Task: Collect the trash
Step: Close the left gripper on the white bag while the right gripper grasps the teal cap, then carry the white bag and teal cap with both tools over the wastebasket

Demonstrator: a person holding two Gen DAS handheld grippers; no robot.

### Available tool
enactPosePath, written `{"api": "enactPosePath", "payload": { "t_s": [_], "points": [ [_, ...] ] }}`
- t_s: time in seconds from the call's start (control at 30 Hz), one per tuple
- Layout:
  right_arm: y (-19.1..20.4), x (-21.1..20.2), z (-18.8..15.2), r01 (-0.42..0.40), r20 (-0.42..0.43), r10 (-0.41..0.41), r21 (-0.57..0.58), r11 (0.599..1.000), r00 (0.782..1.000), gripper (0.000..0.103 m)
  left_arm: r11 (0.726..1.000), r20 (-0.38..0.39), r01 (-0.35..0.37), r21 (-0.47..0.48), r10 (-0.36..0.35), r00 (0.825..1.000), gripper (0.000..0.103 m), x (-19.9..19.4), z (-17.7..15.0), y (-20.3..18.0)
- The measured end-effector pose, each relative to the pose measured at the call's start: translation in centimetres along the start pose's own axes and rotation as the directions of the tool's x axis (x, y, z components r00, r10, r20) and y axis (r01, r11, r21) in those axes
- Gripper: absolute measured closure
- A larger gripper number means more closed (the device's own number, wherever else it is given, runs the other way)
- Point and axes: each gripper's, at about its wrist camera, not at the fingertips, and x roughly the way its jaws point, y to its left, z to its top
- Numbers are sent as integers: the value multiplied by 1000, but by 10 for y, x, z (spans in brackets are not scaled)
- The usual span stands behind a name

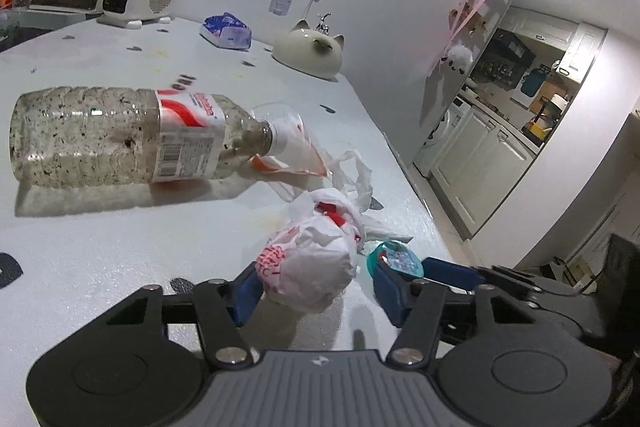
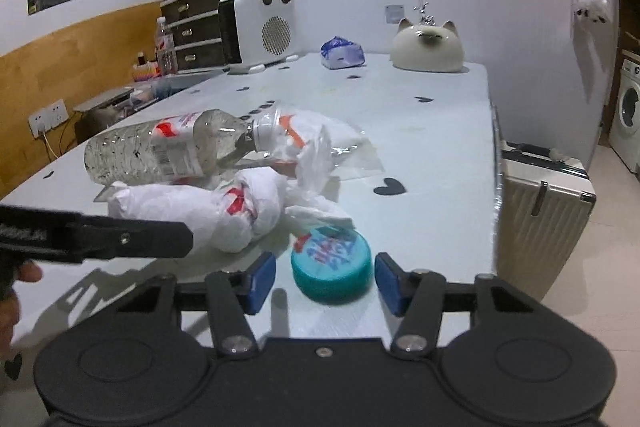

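Trash, tabletop, near front edge: tied bag [image 1: 312,267], soft, light, crushable; left gripper [image 1: 316,291] straddles it, left pad touching, other clear, not clamped; take at the belly. Teal lid [image 2: 331,265], stiff, slick; right gripper [image 2: 325,281] straddles it, released; take by the rim.

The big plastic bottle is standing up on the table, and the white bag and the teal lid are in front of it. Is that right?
Not quite. The plastic bottle is lying on its side on the table, not standing up; the right wrist view shows it best. The rest is right: the white bag and the teal lid lie in front of it.
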Motion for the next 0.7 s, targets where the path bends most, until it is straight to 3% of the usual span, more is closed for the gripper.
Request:
{"api": "enactPosePath", "payload": {
  "t_s": [0.07, 0.13, 0.37, 0.7],
  "points": [
    [-1, 5, 4, 8, -2, -8, 6, 1000, 1000, 52, 1000, 5, -13, 4, 13, 1000, 59, -1, 0, -1],
    [-1, 8, 5, 9, -12, -9, 6, 1000, 1000, 55, 1000, 3, -30, 5, 30, 1000, 62, -1, 1, 0],
    [11, -13, -11, -47, -26, 45, -64, 997, 999, 55, 999, 23, -30, 14, 30, 999, 60, -2, 0, -3],
    [18, -50, -40, -24, -3, 24, -41, 999, 1000, 55, 997, 84, -14, -77, 21, 996, 58, 9, -3, -1]
  ]
}}
